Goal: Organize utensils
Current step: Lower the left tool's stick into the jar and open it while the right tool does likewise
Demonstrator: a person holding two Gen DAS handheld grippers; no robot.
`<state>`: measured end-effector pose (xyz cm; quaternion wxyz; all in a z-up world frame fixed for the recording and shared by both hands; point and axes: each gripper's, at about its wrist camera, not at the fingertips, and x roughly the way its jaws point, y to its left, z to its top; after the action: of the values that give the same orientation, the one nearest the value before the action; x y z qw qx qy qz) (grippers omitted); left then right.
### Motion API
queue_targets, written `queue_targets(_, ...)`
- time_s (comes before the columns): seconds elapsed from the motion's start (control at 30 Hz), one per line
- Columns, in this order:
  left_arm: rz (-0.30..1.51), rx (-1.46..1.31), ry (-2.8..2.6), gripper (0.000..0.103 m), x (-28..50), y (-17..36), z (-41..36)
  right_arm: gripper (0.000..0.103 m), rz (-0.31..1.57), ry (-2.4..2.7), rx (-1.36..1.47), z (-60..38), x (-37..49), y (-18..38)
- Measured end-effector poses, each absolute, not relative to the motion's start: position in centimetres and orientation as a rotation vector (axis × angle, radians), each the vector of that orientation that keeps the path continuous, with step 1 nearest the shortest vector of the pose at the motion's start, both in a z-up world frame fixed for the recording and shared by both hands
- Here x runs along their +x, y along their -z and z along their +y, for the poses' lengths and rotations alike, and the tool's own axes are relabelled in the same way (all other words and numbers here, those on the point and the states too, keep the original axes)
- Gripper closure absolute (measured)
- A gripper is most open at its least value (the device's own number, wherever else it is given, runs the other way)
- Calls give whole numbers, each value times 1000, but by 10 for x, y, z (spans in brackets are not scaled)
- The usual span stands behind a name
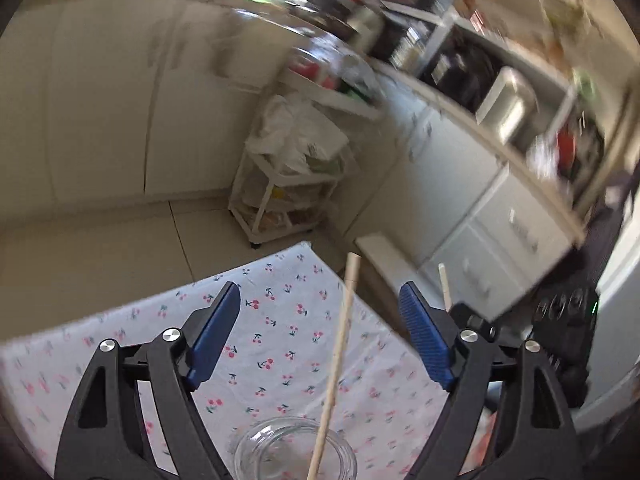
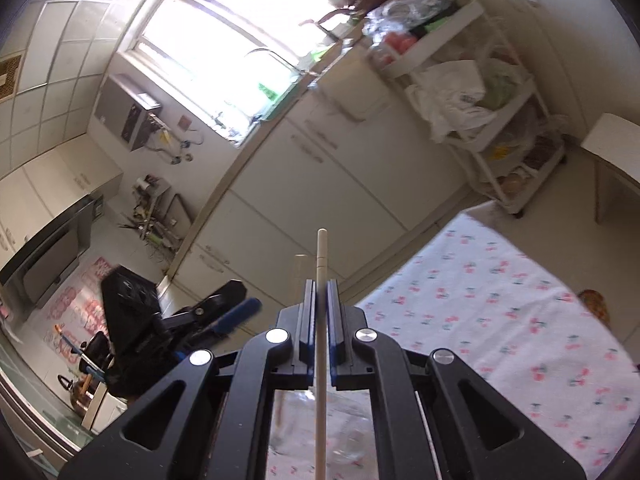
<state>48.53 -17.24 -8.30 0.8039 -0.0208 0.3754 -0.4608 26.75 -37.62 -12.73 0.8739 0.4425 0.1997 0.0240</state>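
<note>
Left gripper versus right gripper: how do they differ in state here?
The left gripper stands open, gripping nothing; the right gripper is shut on a chopstick. A second chopstick rises untouched between the left gripper's pads from a glass jar. Both have blue pads on black frames.

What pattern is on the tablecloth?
White tablecloth with small red-pink cherry sprigs and dark green leaves; clearest in the left wrist view.

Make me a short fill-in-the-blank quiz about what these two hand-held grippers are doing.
1. The right hand-held gripper is shut on a wooden ____.
2. The left hand-held gripper has its jaws ____.
3. One chopstick stands in a clear glass ____.
4. The tablecloth is printed with ____.

Missing words: chopstick; open; jar; cherries
</note>
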Motion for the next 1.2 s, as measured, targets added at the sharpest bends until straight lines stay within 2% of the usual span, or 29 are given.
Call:
queue_targets(0.17, 795, 202, 929, 26, 470, 78, -219, 97, 436, -7, 945, -397, 254, 139)
queue_targets(0.2, 803, 232, 920, 37, 469, 79, -226, 97, 437, -5, 950, -398, 253, 140)
queue_targets(0.23, 817, 246, 919, 58, 469, 80, -232, 97, 440, -3, 956, -400, 251, 142)
queue_targets(0.27, 840, 259, 902, 71, 470, 82, -237, 97, 439, -4, 960, -401, 250, 142)
queue_targets(0.3, 862, 254, 891, 94, 473, 84, -239, 97, 438, -7, 961, -401, 249, 142)
queue_targets(0.33, 860, 237, 880, 97, 473, 83, -236, 97, 435, -13, 959, -400, 248, 140)
queue_targets(0.53, 729, 87, 828, 98, 463, 65, -186, 97, 424, -60, 950, -390, 255, 130)
queue_targets(0.63, 601, 53, 778, 98, 441, 56, -156, 97, 400, -81, 926, -376, 265, 120)
queue_targets(0.8, 465, -22, 634, 98, 414, 64, -114, 97, 322, -100, 879, -341, 293, 100)
queue_targets(0.97, 415, -99, 543, 98, 402, 76, -89, 97, 211, -47, 769, -307, 309, 83)
queue_targets(1.13, 435, -139, 541, 97, 400, 83, -80, 97, 196, -20, 678, -286, 327, 94)
queue_targets(1.17, 447, -149, 543, 96, 402, 85, -78, 97, 204, -22, 662, -283, 329, 98)
queue_targets(1.2, 461, -166, 550, 91, 403, 87, -75, 97, 218, -26, 640, -279, 331, 104)
